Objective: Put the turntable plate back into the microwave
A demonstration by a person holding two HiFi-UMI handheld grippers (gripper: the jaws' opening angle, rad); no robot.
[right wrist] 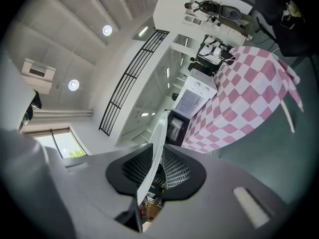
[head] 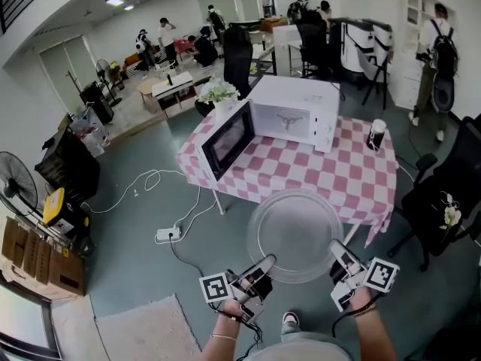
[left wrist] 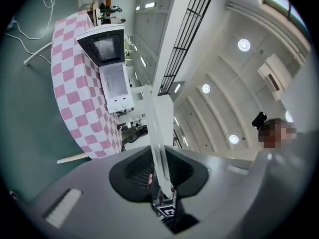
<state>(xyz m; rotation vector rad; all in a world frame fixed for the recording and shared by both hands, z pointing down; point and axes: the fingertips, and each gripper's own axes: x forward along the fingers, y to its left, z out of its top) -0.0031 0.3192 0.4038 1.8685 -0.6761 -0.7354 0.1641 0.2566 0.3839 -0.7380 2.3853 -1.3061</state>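
Head view: turntable plate [head: 295,232] is clamped by left tongs [head: 264,265] and right tongs [head: 338,249]; it could be dropped if tilted.

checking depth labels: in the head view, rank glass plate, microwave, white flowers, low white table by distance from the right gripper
1. Glass plate: held in the right gripper's fingers.
2. Microwave: ahead on the checked table, door open.
3. White flowers: behind the microwave's left side.
4. Low white table: farther back, left.

Open floor [head: 143,224] ahead — microwave door [head: 228,138] swung wide
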